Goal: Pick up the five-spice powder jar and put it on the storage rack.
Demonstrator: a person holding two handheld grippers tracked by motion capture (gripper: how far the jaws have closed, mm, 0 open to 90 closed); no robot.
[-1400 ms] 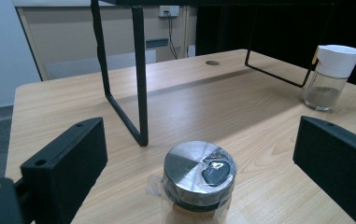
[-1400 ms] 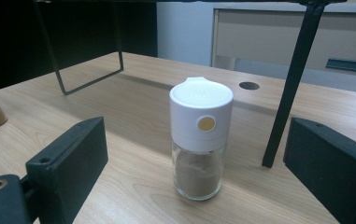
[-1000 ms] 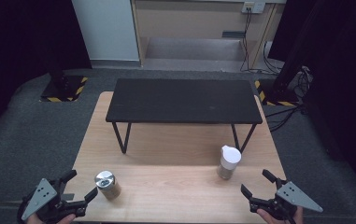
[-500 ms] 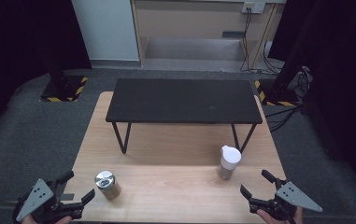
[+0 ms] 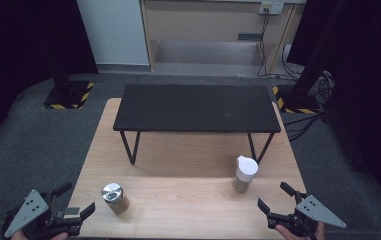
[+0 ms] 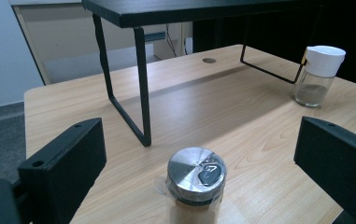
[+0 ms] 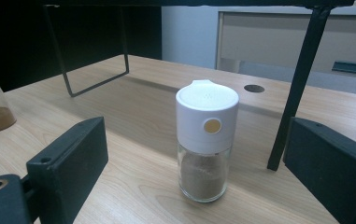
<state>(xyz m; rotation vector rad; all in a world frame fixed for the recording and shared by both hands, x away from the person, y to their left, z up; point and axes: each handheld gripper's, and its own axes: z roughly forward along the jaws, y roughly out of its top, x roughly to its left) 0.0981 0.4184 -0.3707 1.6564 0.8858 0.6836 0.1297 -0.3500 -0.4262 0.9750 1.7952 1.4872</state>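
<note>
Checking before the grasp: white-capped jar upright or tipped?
Upright. The white-capped jar stands on its base on the table, cap on top, brown powder settled level at the bottom.

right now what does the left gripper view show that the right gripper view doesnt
Left gripper view: the flip cap on the steel lid of the steel-lidded jar, seen from above between the left gripper's open jaws.

Right gripper view: the white-capped shaker close up between the right gripper's open jaws, with an orange dot on its cap.

Both: the two jars, each with brown powder, the wooden table, the black rack's legs and the round hole in the tabletop.
</note>
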